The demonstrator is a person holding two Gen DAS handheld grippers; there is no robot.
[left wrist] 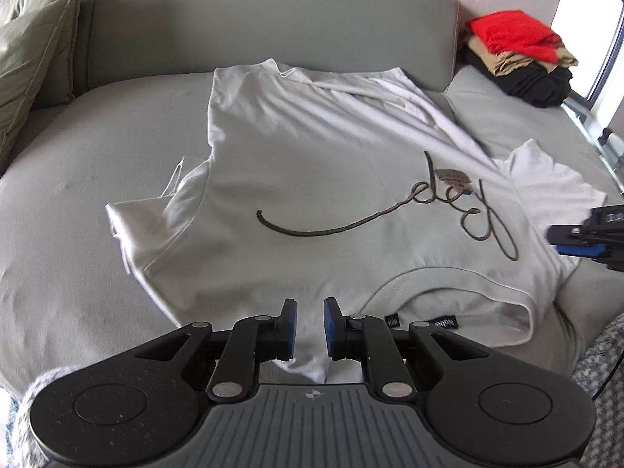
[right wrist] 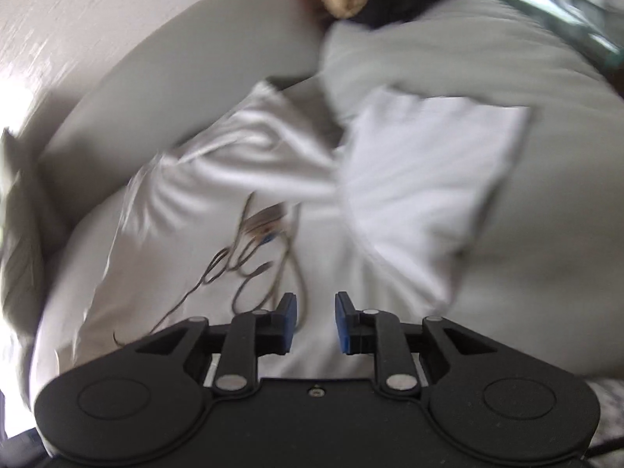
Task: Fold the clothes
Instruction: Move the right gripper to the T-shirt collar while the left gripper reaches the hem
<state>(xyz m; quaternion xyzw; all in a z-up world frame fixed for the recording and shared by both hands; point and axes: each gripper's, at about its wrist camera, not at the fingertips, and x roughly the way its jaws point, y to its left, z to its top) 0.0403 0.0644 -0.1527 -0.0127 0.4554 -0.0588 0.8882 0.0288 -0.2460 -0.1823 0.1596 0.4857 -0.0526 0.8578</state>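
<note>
Both pairs of fingers stand parted with nothing between the blue pads. The left gripper hovers low over the near shoulder of the white T-shirt, just left of its collar; whether a fingertip touches cloth cannot be told. The right gripper hangs above the shirt's chest, near the sleeve that lies spread to the right (this view is motion-blurred).

All this sits on a grey sofa with a curved backrest and a pale cushion at far left, a light wall behind. A stack of folded clothes, red on tan on black, rests at the far right corner beside a bright window.

Face up, the shirt lies with its collar nearest the left camera and its hem toward the backrest, long axis running near to far, brown script lettering across the chest.
</note>
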